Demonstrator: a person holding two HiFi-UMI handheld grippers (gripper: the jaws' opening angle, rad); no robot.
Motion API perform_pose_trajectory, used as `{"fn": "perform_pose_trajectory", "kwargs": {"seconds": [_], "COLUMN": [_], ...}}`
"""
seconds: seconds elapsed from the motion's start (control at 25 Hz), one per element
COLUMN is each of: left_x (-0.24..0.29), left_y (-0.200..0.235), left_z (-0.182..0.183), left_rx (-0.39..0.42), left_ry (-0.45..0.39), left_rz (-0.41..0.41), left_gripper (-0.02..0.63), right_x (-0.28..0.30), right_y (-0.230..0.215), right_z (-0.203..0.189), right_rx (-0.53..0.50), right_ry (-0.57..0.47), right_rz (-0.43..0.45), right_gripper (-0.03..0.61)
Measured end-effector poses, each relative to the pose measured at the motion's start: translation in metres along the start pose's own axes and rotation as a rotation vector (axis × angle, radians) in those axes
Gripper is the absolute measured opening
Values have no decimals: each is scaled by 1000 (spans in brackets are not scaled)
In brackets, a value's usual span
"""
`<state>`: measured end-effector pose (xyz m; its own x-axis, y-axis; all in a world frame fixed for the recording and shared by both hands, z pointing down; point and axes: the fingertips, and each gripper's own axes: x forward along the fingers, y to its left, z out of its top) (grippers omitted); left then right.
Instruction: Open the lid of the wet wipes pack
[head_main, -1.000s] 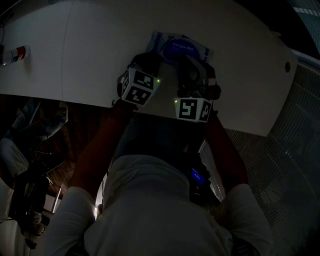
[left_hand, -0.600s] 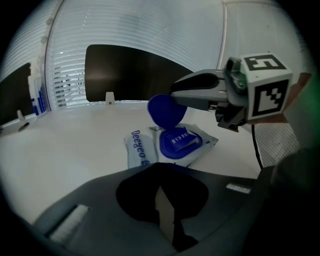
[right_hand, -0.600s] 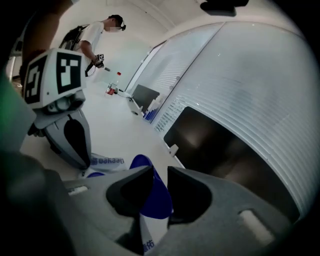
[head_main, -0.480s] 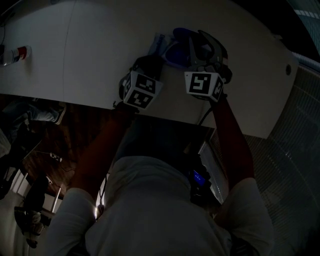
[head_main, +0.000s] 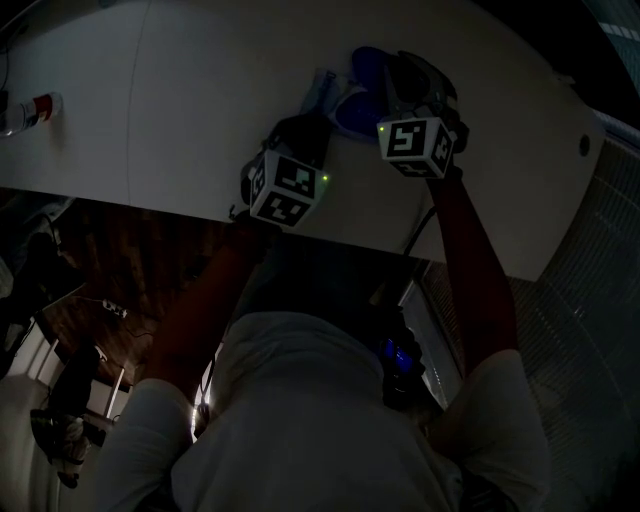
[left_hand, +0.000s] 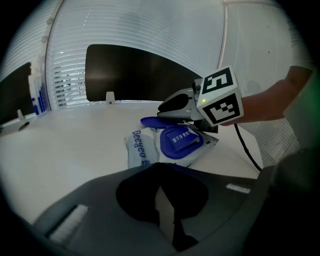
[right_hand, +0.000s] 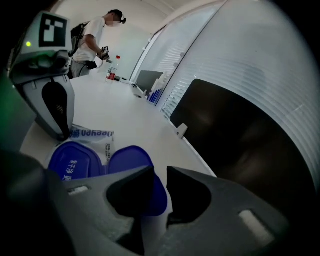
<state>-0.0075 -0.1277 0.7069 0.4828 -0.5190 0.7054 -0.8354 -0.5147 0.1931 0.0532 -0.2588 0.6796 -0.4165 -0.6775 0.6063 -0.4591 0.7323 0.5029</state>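
Right tongs pinch the raised blue lid; closed left tongs pin the wet wipes pack. The lid should fold back gently along its hinge.

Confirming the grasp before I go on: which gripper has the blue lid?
The right gripper: its fingers are shut on the raised blue lid. The left gripper, shut and empty, only rests on the wet wipes pack.

Broad white curved tabletop, a small red-and-white bottle near its far left edge, a large dark rectangular panel set against white slatted blinds — a small white bracket at its foot — a person in a white shirt standing at the table's distant end.
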Motion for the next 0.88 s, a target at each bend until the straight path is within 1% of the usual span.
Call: {"fn": "perform_pose_trajectory", "kwargs": {"seconds": [0.2, 0.36, 0.44, 0.56, 0.72, 0.88], "left_x": [1, -6, -17, -38, -77, -125], "left_y": [2, 6, 9, 9, -2, -22], "left_z": [1, 7, 15, 37, 78, 117], "left_rx": [-7, -83, -86, -76, -50, -38], "left_ry": [-4, -9, -25, -73, -167, -261], "left_rz": [-10, -20, -9, -1, -6, -2], "left_gripper": [3, 3, 3, 3, 3, 3], "right_x": [4, -14, -31, -64, -120, -182], "right_y": [-1, -8, -14, -25, -42, -52], "right_z": [-1, 14, 30, 55, 94, 132], "right_rx": [3, 30, 58, 120, 193, 267], "right_ry": [8, -14, -39, -86, -180, -276], "right_rz": [-1, -22, -39, -69, -110, -130], "right_gripper": [71, 71, 71, 71, 64, 24]}}
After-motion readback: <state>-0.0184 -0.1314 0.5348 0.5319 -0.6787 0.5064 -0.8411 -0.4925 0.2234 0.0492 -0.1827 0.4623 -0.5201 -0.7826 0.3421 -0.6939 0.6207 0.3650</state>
